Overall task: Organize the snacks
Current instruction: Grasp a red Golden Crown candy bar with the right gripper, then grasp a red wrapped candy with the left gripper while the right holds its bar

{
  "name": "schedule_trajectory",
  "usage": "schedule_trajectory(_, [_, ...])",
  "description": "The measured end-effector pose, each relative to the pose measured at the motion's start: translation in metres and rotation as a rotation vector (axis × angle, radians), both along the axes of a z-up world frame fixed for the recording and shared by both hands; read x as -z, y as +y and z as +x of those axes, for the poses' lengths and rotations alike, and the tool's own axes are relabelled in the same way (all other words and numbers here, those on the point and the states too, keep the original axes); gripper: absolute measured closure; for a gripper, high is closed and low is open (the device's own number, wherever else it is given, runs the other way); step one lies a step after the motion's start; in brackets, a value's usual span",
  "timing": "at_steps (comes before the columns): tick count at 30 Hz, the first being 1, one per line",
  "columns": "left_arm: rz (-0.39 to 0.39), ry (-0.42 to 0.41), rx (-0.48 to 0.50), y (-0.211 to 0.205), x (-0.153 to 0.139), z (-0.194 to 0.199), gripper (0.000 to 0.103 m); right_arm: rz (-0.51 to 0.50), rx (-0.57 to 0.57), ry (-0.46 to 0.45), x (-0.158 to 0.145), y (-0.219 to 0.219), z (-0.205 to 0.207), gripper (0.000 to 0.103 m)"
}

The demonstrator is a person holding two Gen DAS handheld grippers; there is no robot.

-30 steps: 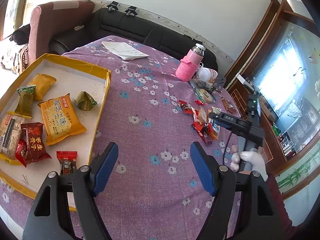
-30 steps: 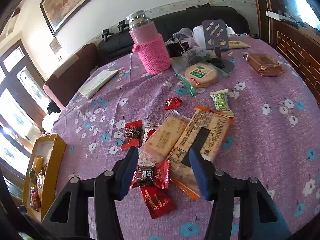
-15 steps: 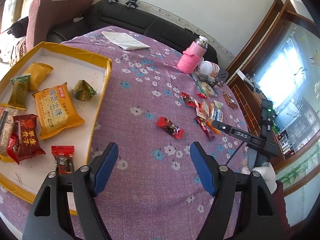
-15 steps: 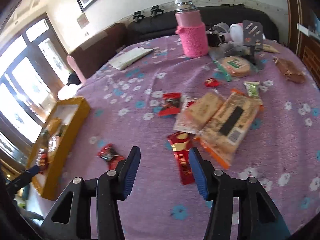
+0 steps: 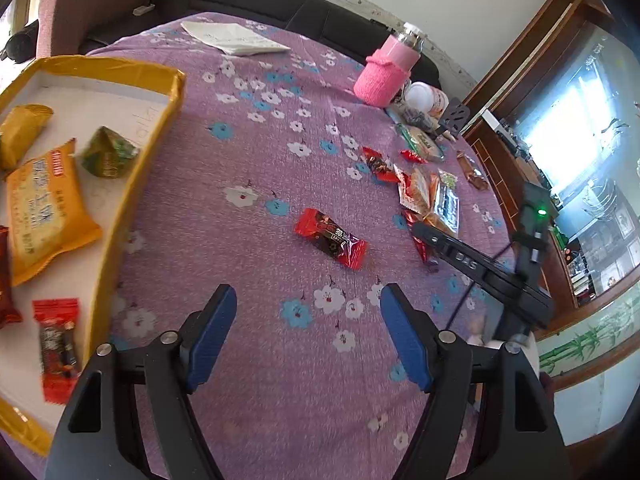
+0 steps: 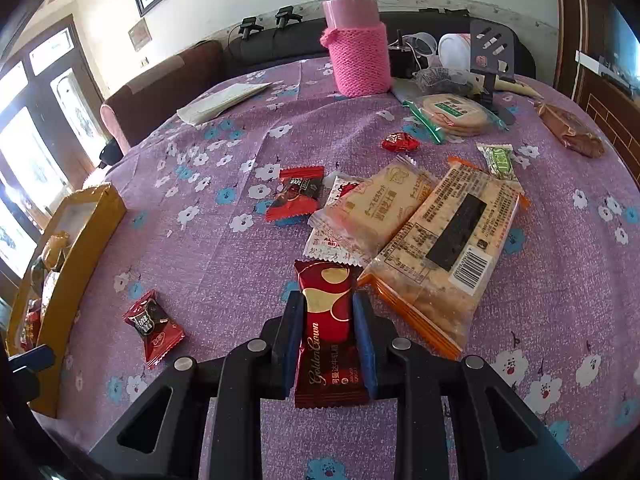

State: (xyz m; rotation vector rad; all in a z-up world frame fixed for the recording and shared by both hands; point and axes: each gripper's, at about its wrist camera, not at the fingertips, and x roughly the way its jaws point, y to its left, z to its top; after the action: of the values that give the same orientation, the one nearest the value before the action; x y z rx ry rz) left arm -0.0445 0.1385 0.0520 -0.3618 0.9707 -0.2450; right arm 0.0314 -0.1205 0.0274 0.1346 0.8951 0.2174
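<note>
My right gripper (image 6: 326, 308) is shut on a dark red Golden Crown snack packet (image 6: 326, 320) that lies on the purple flowered tablecloth (image 6: 224, 264). Beside it lie a large orange cracker pack (image 6: 448, 248), a biscuit pack (image 6: 376, 212) and two small red candy packets (image 6: 296, 198) (image 6: 154, 326). My left gripper (image 5: 308, 320) is open and empty above the cloth, short of a red candy packet (image 5: 331, 238). The yellow-rimmed tray (image 5: 132, 184) at left holds several snacks, among them an orange pack (image 5: 40, 208). The right gripper (image 5: 472, 260) shows in the left wrist view.
A pink knit-covered flask (image 6: 358, 40), a round cracker pack (image 6: 454, 114), a phone stand (image 6: 492, 52) and a brown packet (image 6: 570, 128) stand at the table's far side. Folded paper (image 6: 220, 102) lies far left. A sofa (image 5: 280, 12) sits behind the table.
My right gripper moved forward and shut on the dark red Golden Crown packet. My left gripper moved a little toward the red candy packet, still open.
</note>
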Motion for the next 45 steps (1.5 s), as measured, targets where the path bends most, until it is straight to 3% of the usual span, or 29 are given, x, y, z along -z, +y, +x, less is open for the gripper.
schedule_trajectory(6, [0.042, 0.004, 0.010, -0.034, 0.018, 0.032, 0.029, 0.068, -0.005, 0.022, 0.000, -0.007, -0.005, 0.077])
schedule_trajectory(11, [0.144, -0.012, 0.003, -0.058, 0.026, 0.061, 0.029, 0.128, -0.009, 0.036, 0.002, -0.014, -0.005, 0.077])
schedule_trajectory(14, [0.259, -0.038, 0.041, -0.075, 0.031, 0.066, 0.029, 0.140, -0.009, 0.036, 0.003, -0.015, -0.005, 0.077])
schedule_trajectory(16, [0.362, -0.066, 0.065, -0.086, 0.033, 0.062, 0.045, 0.139, -0.009, 0.033, 0.003, -0.015, -0.006, 0.077])
schedule_trajectory(17, [0.399, -0.084, 0.088, -0.091, 0.033, 0.059, 0.062, 0.138, -0.010, 0.031, 0.003, -0.016, -0.006, 0.077])
schedule_trajectory(19, [0.390, -0.086, 0.105, -0.091, 0.031, 0.058, 0.070, 0.132, -0.009, 0.027, 0.003, -0.015, -0.007, 0.077])
schedule_trajectory(30, [0.212, -0.134, 0.063, -0.060, 0.003, 0.033, 0.087, 0.176, -0.045, 0.035, 0.001, -0.013, -0.007, 0.077])
schedule_trajectory(33, [0.174, -0.155, 0.049, -0.042, -0.007, 0.021, 0.087, 0.166, -0.054, 0.024, -0.001, -0.007, -0.010, 0.077])
schedule_trajectory(38, [0.141, -0.103, 0.099, -0.035, 0.002, 0.025, 0.083, 0.157, -0.032, 0.035, 0.004, 0.001, -0.011, 0.077])
schedule_trajectory(41, [0.196, -0.129, 0.164, -0.048, 0.004, 0.034, 0.066, 0.183, -0.026, 0.036, 0.002, -0.001, -0.014, 0.077])
schedule_trajectory(43, [0.225, -0.154, 0.201, -0.057, 0.005, 0.046, 0.050, 0.203, -0.026, 0.044, 0.002, -0.003, -0.013, 0.077])
schedule_trajectory(45, [0.226, -0.157, 0.230, -0.063, 0.009, 0.060, 0.048, 0.215, -0.033, 0.053, 0.004, -0.004, -0.011, 0.077])
